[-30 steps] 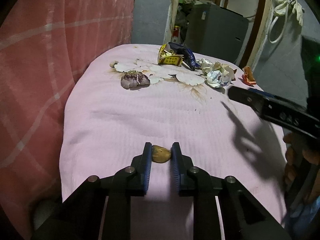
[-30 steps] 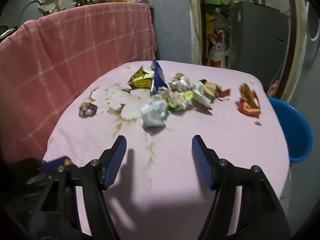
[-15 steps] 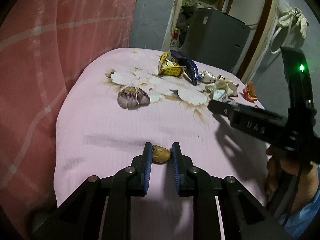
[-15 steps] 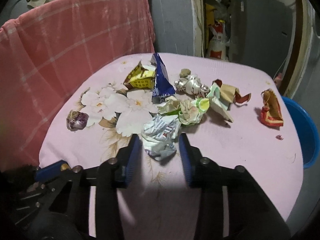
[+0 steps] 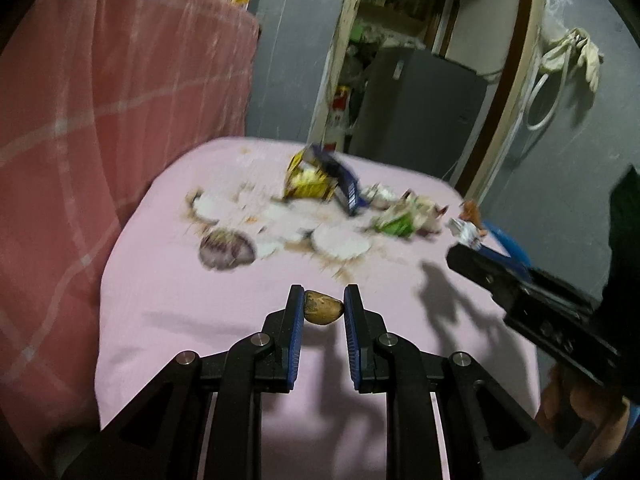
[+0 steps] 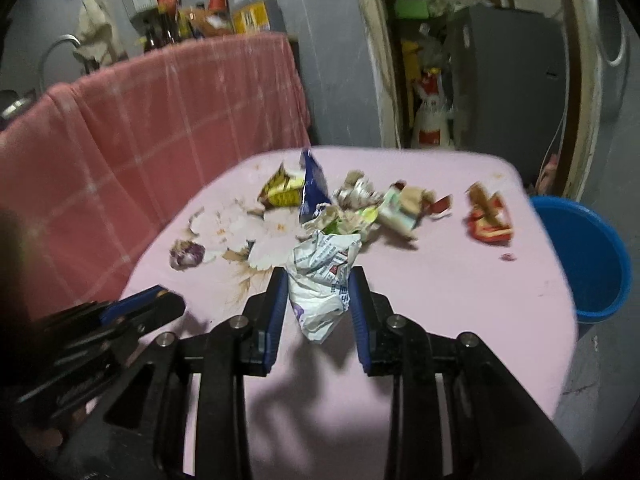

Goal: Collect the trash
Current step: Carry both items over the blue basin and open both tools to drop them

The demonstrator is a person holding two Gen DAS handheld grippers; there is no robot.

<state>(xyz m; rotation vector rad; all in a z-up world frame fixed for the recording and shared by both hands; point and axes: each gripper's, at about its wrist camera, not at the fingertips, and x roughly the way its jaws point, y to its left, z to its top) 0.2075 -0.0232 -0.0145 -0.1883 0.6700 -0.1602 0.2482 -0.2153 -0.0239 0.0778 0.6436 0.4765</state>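
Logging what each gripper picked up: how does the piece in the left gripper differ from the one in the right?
The brown lump in the left gripper is small, smooth and rounded; the crumpled white wrapper in the right gripper is bigger, creased and printed. The lump sits at the fingertips; the wrapper sticks out above and below them. Both are clamped and lifted.

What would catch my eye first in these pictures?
Probably the crumpled white wrapper pinched between the right gripper fingers, lifted just in front of the litter heap. Next, the small brown scrap clamped in the left gripper, and the blue bucket beside the pink table's right edge.
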